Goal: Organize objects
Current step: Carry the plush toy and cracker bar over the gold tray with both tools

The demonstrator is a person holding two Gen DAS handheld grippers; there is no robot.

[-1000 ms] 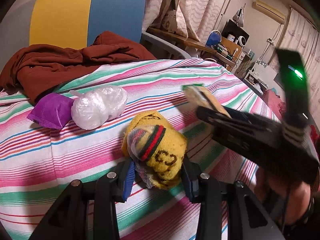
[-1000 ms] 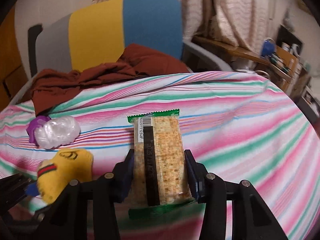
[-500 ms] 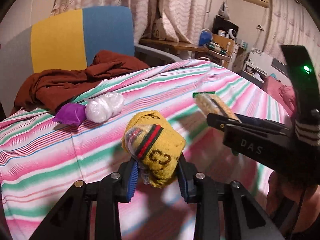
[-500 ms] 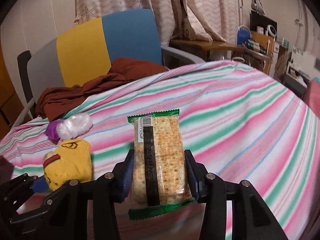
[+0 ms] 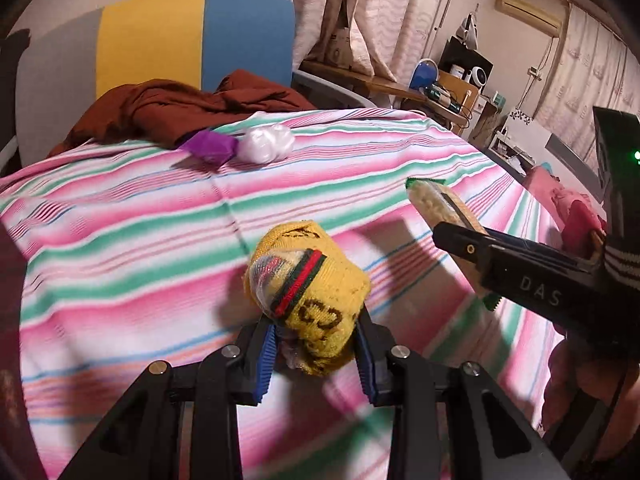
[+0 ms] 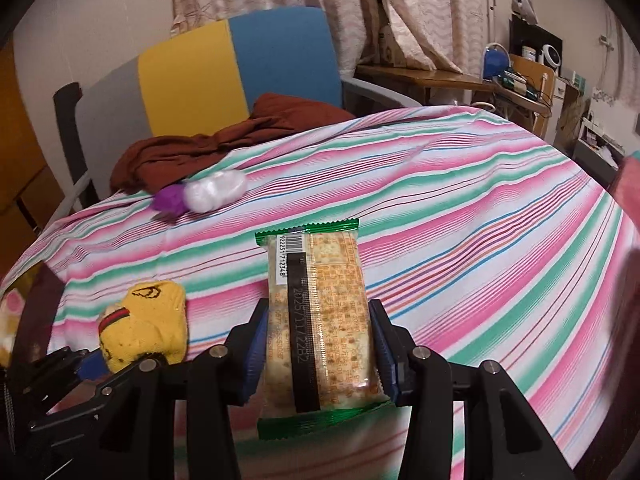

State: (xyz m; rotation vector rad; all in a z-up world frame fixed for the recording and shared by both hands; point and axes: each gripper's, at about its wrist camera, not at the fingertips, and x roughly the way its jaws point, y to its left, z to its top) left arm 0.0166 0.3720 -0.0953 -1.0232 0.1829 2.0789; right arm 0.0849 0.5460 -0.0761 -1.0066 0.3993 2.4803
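The left gripper [image 5: 314, 354] clamps a rolled yellow sock [image 5: 308, 298]. The right gripper [image 6: 318, 350] clamps a cracker packet [image 6: 320, 320], its long axis pointing forward. Both are above the striped cloth [image 6: 460, 208], which lies free ahead.

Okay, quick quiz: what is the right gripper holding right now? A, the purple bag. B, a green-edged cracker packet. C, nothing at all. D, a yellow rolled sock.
B: in the right wrist view the right gripper has its blue pads pressed on both sides of the cracker packet, while the yellow rolled sock sits in the left gripper.
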